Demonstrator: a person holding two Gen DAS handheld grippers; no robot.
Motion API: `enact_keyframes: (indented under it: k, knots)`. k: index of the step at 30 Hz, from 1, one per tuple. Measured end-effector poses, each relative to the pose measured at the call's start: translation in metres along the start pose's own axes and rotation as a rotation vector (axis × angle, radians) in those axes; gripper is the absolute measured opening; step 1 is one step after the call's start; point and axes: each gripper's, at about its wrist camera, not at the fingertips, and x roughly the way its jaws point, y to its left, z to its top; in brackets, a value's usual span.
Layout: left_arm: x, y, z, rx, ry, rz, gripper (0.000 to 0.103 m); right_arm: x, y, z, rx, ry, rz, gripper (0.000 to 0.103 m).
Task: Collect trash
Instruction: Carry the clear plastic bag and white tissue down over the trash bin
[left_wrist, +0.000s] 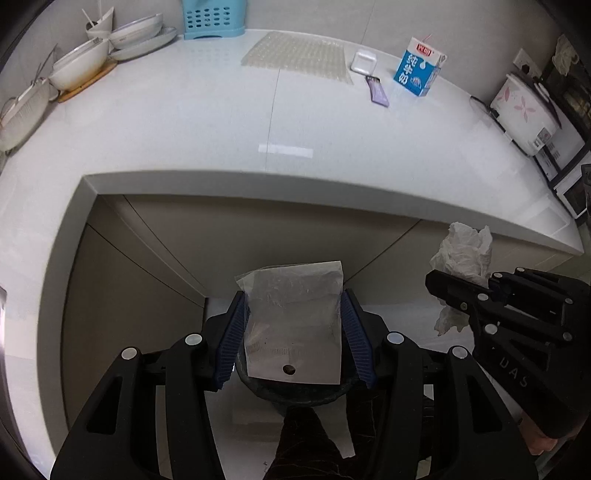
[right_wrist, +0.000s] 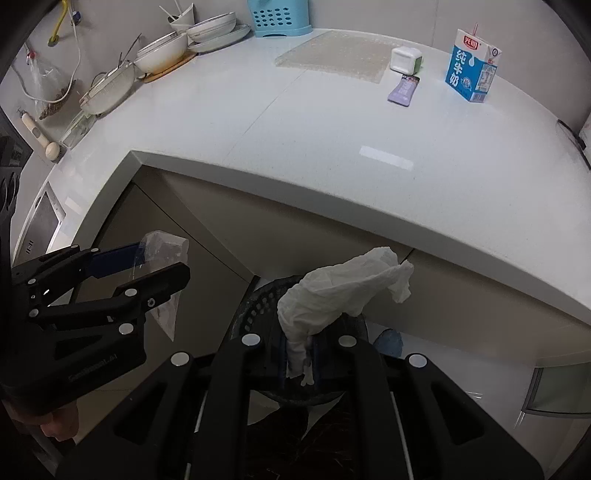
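The blue and white milk carton (right_wrist: 472, 66) standing on the bench (right_wrist: 332, 122) bears large white Chinese characters down its face, 纯牛奶, and a small red brand patch near the top that seems to read 光明. The black body of the right tongs (left_wrist: 454, 291) shows pale letters, "DAS". Nothing else is legible.

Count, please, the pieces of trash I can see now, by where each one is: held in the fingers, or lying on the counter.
Held in the fingers: 2, clear plastic bag in the left gripper, crumpled tissue in the right gripper.
On the counter: 2, milk carton, purple wrapper.
Total: 4
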Motion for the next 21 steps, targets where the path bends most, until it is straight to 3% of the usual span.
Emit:
enact_keyframes:
  k: [8,21]
  knots:
    - [0.033,-0.002,-0.018,0.038,0.016,0.005,0.05,0.029,-0.011,-0.02,0.028,0.03,0.022,0.009]
    - [0.092,0.022,-0.047,-0.019,0.077,0.002,0.05,0.083,-0.021,-0.041,0.044,0.088,0.014,0.009]
